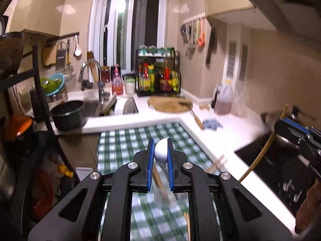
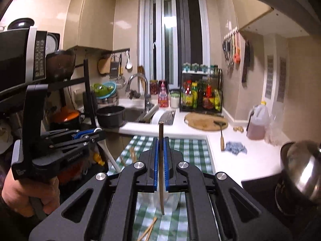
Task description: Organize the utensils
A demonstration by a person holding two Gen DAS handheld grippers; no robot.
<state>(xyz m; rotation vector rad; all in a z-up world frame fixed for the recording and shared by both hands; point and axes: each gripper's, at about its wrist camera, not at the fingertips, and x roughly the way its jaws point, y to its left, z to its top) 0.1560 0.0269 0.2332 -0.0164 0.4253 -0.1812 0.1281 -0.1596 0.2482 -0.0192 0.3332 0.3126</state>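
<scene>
Left gripper (image 1: 161, 156) fingers pinching a white spoon (image 1: 160, 150), right gripper (image 2: 161, 160) fingers pinching a chopstick (image 2: 161, 140), checked cloth (image 1: 124, 144) beneath both

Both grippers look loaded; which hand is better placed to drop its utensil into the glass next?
Probably right: its chopstick hangs tip-down over the glass, while the left's spoon lies slanted.

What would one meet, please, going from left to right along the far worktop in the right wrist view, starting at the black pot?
Black pot → tap → white jar → rack of sauce bottles → round wooden board → jug of reddish liquid.
</scene>
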